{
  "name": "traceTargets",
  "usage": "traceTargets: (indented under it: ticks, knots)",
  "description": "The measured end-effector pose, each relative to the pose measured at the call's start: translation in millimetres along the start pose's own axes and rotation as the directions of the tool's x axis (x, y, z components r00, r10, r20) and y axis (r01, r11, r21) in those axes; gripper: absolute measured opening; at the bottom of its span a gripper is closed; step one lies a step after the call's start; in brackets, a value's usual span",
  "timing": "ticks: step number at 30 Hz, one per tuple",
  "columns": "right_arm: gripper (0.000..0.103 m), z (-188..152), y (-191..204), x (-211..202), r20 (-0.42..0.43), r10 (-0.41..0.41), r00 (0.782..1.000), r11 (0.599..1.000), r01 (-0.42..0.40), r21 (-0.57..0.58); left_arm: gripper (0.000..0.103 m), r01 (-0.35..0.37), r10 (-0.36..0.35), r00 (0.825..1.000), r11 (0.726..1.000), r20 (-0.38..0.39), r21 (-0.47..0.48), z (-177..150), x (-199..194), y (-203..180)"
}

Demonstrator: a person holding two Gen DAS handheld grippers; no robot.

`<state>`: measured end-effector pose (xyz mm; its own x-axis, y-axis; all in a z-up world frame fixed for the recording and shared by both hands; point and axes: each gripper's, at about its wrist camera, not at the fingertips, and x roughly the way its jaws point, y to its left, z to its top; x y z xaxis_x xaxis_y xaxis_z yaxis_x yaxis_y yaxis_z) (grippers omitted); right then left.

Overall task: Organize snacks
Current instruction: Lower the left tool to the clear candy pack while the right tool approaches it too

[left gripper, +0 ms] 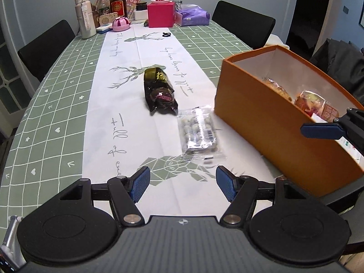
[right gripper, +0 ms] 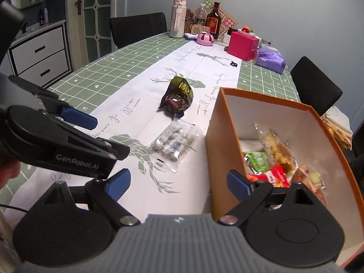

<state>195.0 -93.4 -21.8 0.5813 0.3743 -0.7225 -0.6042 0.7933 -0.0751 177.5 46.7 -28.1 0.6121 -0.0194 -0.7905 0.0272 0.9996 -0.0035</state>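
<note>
My left gripper (left gripper: 183,185) and right gripper (right gripper: 178,185) both hang over the surface (left gripper: 56,104) with jaws apart, empty. Just ahead lies a clear packet (left gripper: 200,134) beside the orange box (left gripper: 261,122) of snacks; beyond it, a dark packet (left gripper: 159,89). Bottles (left gripper: 118,2), a pink box (left gripper: 161,13) and chairs (left gripper: 244,26) stand far off.

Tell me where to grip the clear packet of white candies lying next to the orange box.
Judging by its pose, come from above with the open left gripper. The clear packet lies flat, lengthwise away from the gripper, so pinch across its narrow width at mid-body. Its right edge sits close to the orange box; keep that finger clear.
</note>
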Motion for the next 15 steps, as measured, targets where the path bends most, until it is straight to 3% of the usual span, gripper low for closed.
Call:
traceTargets:
  ticks: [7,12,15]
  knots:
    - [0.088,5,14,33,-0.033,-0.011,0.999,0.999,0.010,-0.035,0.078,0.046,-0.047,0.999,0.997,-0.027,-0.061,-6,23,33]
    - [0.087,7,24,49,-0.019,-0.065,0.998,0.992,0.062,-0.114,0.078,0.088,-0.093,0.995,0.991,-0.045,-0.101,-9,38,55]
    - [0.082,9,30,58,-0.022,-0.056,0.998,0.988,0.052,-0.145,0.078,0.101,-0.110,0.992,0.985,-0.055,-0.139,-10,46,66]
